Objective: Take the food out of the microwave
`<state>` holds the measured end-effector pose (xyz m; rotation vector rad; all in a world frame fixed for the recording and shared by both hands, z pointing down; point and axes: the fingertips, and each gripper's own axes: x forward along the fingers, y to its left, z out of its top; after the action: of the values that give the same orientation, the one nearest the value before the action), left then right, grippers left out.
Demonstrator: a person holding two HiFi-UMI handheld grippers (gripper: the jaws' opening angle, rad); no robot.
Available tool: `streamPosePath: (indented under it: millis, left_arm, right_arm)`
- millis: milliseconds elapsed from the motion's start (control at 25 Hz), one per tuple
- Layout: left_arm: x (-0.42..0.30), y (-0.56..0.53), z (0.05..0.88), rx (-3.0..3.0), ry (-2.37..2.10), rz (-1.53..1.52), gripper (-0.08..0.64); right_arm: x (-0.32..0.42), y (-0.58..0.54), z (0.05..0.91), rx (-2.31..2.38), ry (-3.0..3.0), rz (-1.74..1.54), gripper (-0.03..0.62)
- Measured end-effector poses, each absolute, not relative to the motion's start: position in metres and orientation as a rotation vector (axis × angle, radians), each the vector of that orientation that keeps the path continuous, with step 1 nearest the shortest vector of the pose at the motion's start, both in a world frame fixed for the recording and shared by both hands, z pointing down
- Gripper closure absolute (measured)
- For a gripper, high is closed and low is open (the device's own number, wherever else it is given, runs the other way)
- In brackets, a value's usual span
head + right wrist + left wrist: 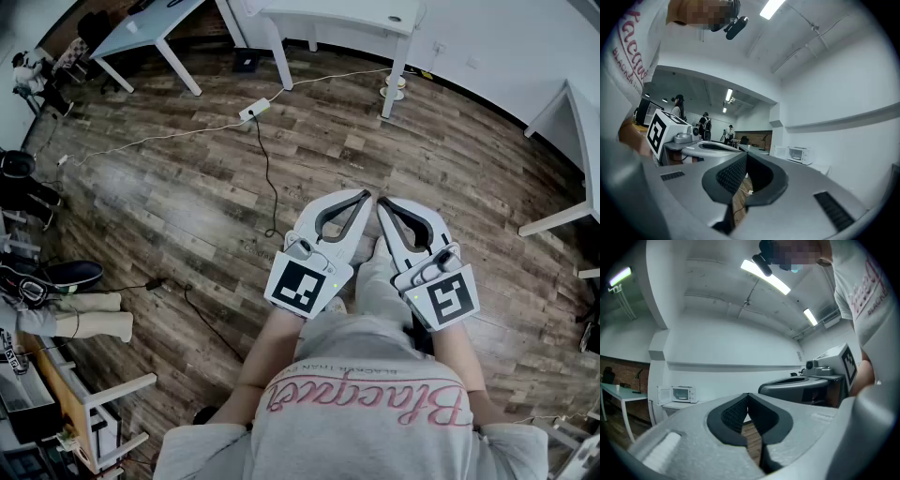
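Far ahead, the microwave (683,393) is seen, well apart from the level left gripper (748,398) and right gripper (746,157). Both are closed and empty.

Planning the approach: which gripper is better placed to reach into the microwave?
Right, marginally. The left gripper and right gripper are both shut, empty and far from the microwave; its door stands open on its left, leaving the right side freer.
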<state>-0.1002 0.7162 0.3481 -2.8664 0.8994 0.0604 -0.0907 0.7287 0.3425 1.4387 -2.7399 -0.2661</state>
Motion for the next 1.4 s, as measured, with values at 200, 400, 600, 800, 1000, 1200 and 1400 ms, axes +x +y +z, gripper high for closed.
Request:
streamPosePath:
  millis: [200,400,600,800,1000,1200,1400]
  left_arm:
    - [-0.093,0.689,0.347,-2.862,0.895,0.065,0.554]
    - [-0.08,0.652,0.347,-2.864,0.923,0.065,0.554]
    - [-0.06,0.61,0.349,-2.868,0.958,0.059,0.554]
    - [-0.037,0.564,0.343,-2.86,1.01,0.065,0.554]
    - [-0.003,0.523,0.335,-2.835,1.06,0.055,0.554]
    - [0.033,0.484,0.328,-2.813,1.096,0.052,0.554]
    - [0.055,0.457,0.332,-2.806,1.132,0.04,0.554]
  right_arm:
    - [-0.084,0.702,0.345,1.435,-2.734,-0.267,0.581]
    - [-0.07,0.668,0.345,1.416,-2.736,-0.274,0.581]
    - [-0.047,0.628,0.349,1.417,-2.731,-0.253,0.581]
    - [-0.022,0.584,0.342,1.38,-2.765,-0.256,0.581]
    - [0.01,0.546,0.336,1.306,-2.809,-0.253,0.581]
    - [0.043,0.507,0.332,1.225,-2.844,-0.203,0.581]
    - [0.065,0.479,0.337,1.182,-2.869,-0.156,0.581]
